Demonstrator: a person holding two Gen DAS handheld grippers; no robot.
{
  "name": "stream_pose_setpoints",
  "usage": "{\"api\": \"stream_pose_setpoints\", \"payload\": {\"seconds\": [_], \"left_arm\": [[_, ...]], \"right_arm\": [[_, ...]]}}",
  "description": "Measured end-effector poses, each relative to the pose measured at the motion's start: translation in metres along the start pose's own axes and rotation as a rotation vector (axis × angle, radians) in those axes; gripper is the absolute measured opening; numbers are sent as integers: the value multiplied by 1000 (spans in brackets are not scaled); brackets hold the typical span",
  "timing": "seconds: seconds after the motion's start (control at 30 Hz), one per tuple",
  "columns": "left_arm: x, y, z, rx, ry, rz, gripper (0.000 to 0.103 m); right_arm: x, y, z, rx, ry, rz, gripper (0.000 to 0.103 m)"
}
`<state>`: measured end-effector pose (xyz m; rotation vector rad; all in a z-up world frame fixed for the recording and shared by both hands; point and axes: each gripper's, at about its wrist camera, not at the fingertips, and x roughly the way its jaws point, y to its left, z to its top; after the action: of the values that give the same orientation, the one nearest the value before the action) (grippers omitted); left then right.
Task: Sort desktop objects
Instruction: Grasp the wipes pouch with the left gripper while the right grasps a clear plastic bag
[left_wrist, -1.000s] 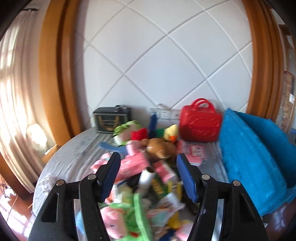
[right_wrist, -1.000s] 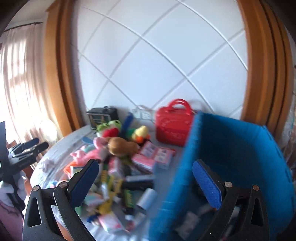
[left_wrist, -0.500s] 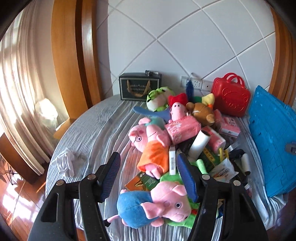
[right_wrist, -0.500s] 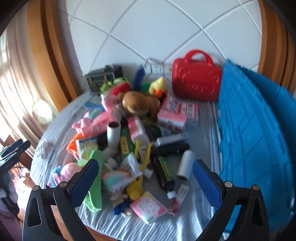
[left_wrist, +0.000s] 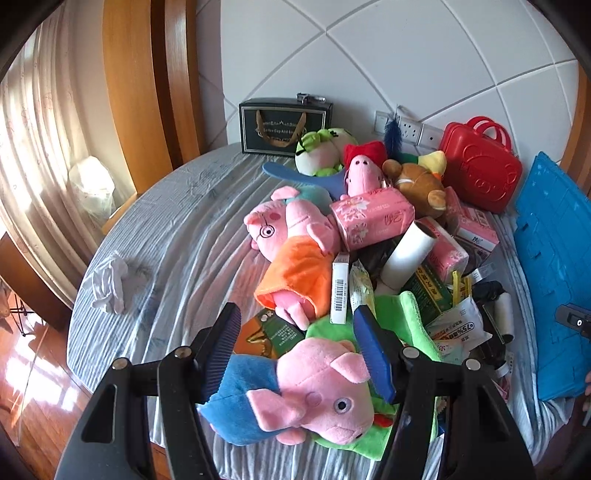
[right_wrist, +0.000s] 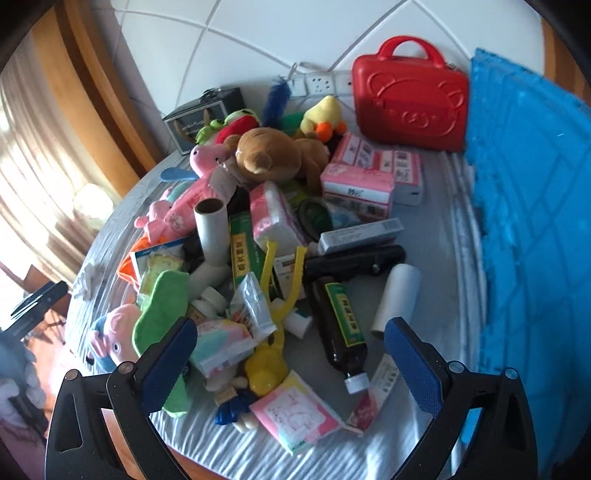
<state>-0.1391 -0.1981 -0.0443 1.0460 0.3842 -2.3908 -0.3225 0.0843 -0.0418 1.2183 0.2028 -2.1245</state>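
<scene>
A: Going from the left, what's sorted so far?

B: Nothing, as far as I can judge. On the far left of the table (left_wrist: 155, 236) there's only a crumpled white cloth (left_wrist: 107, 284) lying well apart from everything else. The heap itself looks untouched: the pig plush in the orange dress (left_wrist: 295, 251), the pink tissue pack (left_wrist: 371, 219) touching it, a cardboard tube (left_wrist: 408, 254) leaning on the pile, and the brown bear (right_wrist: 269, 155) toward the back.

A: And to the right of that?

B: A dark bottle with a green label (right_wrist: 341, 325) lies on the cloth near the front edge, a white roll (right_wrist: 397, 301) just beside it. The red case (right_wrist: 410, 99) stands at the wall, and the blue crate (right_wrist: 532, 221) sits at the far right. Its inside is hidden, so I can't say whether anything is in it.

A: The hands?

B: Both tools tilt down at the heap. The left gripper (left_wrist: 295, 332) has its jaws partly apart and empty; the pig plush in blue (left_wrist: 291, 395) lies below, between them, but the pads aren't pressing on it. The right gripper (right_wrist: 291, 354) stands wide apart over the front clutter, holding nothing.

A: So all the sorting is left?

B: It seems so; the first pick isn't made yet.
</scene>
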Motion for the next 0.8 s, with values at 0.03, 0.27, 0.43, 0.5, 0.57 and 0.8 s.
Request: {"api": "stream_pose_setpoints", "payload": {"seconds": [0.03,0.27,0.43,0.5,0.57,0.8], "left_arm": [[5,-4,-1,2,9,8,63],[49,-34,-6,31,107,-43,62],[82,-54,2,93,156,-106,62],[96,-60,5,110,180,-139,62],[110,-65,7,122,210,-180,57],[143,-66,13,144,272,-217,50]], "right_arm": [[7,-4,1,3,10,7,103],[44,-18,1,51,88,53,103],[57,-21,0,73,92,25,103],[63,-22,-1,99,109,16,103],[73,-21,-3,123,139,6,103],[91,-6,-5,130,167,-18,92]]}}
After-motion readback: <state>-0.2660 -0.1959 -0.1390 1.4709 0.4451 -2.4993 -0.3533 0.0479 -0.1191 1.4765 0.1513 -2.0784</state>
